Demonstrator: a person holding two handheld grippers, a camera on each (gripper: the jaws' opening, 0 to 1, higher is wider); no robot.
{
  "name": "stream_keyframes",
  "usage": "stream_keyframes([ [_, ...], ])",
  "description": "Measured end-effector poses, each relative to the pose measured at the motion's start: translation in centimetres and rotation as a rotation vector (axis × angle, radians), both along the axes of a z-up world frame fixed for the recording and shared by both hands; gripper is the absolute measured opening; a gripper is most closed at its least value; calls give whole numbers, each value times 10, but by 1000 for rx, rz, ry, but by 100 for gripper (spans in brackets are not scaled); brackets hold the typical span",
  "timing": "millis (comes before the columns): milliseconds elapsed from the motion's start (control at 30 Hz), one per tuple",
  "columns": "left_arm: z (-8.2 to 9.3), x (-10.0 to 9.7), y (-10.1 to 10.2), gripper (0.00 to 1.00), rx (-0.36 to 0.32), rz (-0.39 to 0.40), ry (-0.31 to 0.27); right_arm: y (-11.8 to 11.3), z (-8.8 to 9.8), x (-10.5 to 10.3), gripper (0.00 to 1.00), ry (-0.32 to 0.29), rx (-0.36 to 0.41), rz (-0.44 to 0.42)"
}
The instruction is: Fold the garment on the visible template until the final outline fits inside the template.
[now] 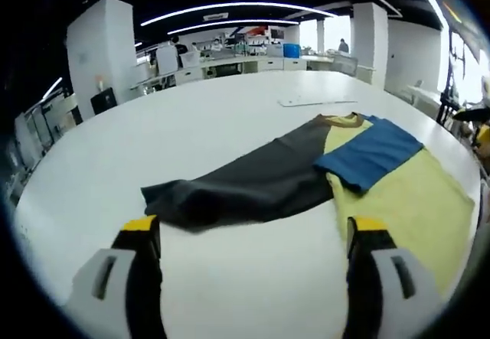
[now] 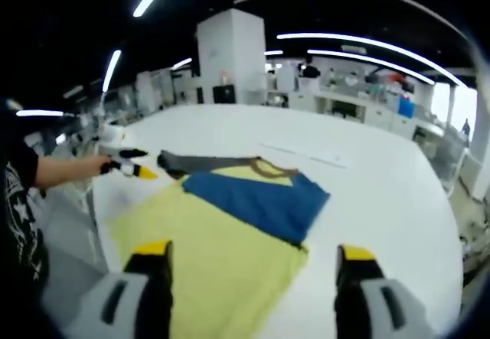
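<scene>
Both grippers (image 1: 253, 236) (image 2: 254, 266) hover, fingers apart, apparently above the garment (image 2: 230, 232).

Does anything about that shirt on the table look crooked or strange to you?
The shirt lies unevenly on the white table: the dark sleeve stretches out long to one side with a rumpled end, while the blue sleeve is folded in over the yellow body. Nothing looks torn or spilled.

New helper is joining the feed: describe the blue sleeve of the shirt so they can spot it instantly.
Find the big white table, then the shirt spread on it. The blue sleeve lies folded across the yellow body, just below the collar; the other sleeve is dark grey and stretches out flat on the table.
</scene>
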State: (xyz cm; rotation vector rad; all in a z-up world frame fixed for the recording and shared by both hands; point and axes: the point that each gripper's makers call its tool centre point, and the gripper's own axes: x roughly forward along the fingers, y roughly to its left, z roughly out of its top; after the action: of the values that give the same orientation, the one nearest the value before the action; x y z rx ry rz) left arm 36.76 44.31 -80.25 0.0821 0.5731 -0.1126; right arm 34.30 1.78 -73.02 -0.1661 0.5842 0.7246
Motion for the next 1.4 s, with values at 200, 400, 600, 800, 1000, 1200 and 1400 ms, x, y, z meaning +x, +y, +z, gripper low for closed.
stream_keyframes([
  [200, 3, -3, 22, 96, -17, 59, -4, 3, 0, -10, 91, 15, 11, 33],
  [400, 6, -6, 41, 91, -38, 122, -20, 2, -5, -18, 90, 30, 8, 35],
  [600, 13, -2, 56, 82, -50, 198, -58, 0, -7, -21, 89, 41, 14, 20],
  [800, 18, -3, 80, 70, -59, 287, -93, -5, -7, -20, 89, 42, 15, 0],
  [1000, 20, -3, 84, 56, -71, 343, -106, -7, -9, -20, 88, 48, 7, -11],
  [1200, 1, 5, 96, 41, -81, 362, -63, -8, -10, -19, 88, 53, 5, -18],
  [1400, -9, 16, 95, 32, -110, 357, -30, -11, -14, -18, 88, 59, -14, -26],
])
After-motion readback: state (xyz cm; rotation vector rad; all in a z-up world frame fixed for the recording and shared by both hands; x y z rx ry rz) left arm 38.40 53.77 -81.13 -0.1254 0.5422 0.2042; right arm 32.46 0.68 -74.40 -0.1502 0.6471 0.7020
